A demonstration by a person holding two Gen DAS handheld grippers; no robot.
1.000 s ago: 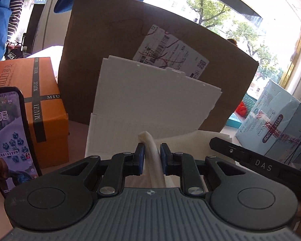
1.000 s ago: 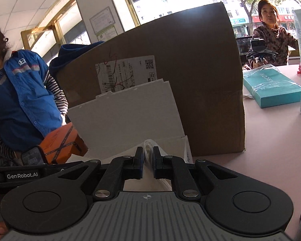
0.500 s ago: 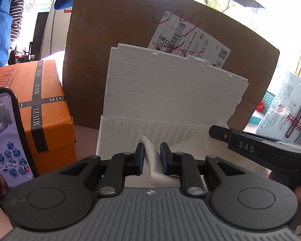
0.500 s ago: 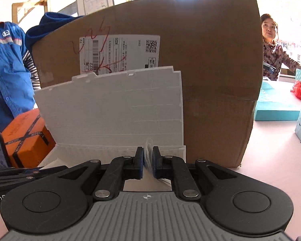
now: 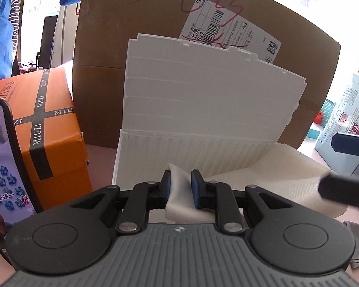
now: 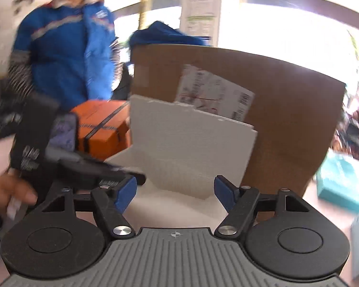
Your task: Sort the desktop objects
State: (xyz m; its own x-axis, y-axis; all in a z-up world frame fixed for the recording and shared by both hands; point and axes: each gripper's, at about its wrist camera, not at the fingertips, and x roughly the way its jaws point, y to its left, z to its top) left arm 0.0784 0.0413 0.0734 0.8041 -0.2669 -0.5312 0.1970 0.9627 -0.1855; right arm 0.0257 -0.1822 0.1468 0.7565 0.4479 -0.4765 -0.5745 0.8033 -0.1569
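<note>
Now my left tool (image 5: 181, 189) pinches the white foam sheet (image 5: 270, 174) over the white foam box (image 5: 203, 100). My right tool (image 6: 174, 192) gapes wide, holding nothing.

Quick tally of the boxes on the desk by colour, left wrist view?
Brown cardboard box: 1
White foam box, lid up: 1
Orange box: 1
Pale blue box: 1
Teal box, mostly hidden: 1
Total: 5
</note>
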